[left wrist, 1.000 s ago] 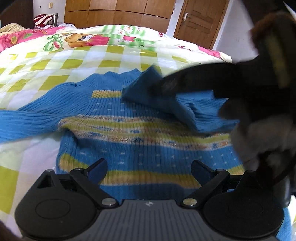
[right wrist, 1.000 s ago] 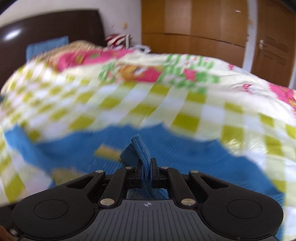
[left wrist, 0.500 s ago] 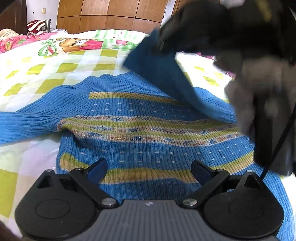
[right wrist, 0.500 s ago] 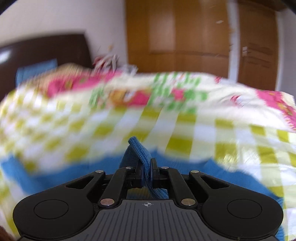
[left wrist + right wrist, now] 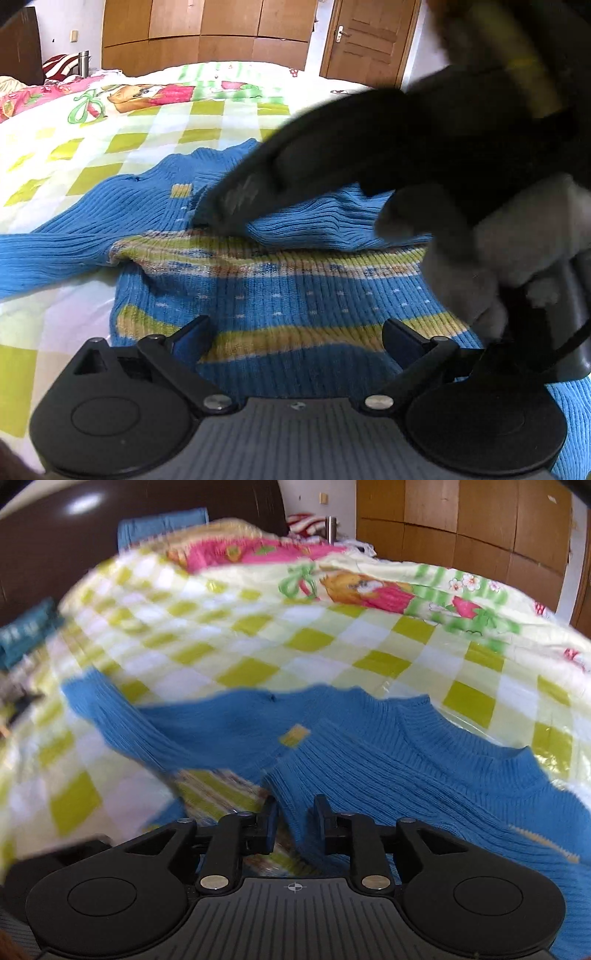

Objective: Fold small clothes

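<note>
Since a second ago the right gripper [image 5: 294,821] has carried the sweater's [image 5: 295,295] right sleeve [image 5: 332,225] across its chest; its jaws have just been opening, cloth loose between them. The left gripper [image 5: 295,336] gapes empty above the hem. The left sleeve [image 5: 48,258] and body remain unfolded.

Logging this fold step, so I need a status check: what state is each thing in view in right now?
Blue sweater: flat on the bed, face up, mid-fold.
Right sleeve: folded across the chest.
Left sleeve: stretched out sideways, unfolded.
Right gripper: fingers have just been opening, sleeve between them, no longer pinched.
Left gripper: open, empty, above the hem.
Door: closed.
Wardrobe: doors closed.
</note>
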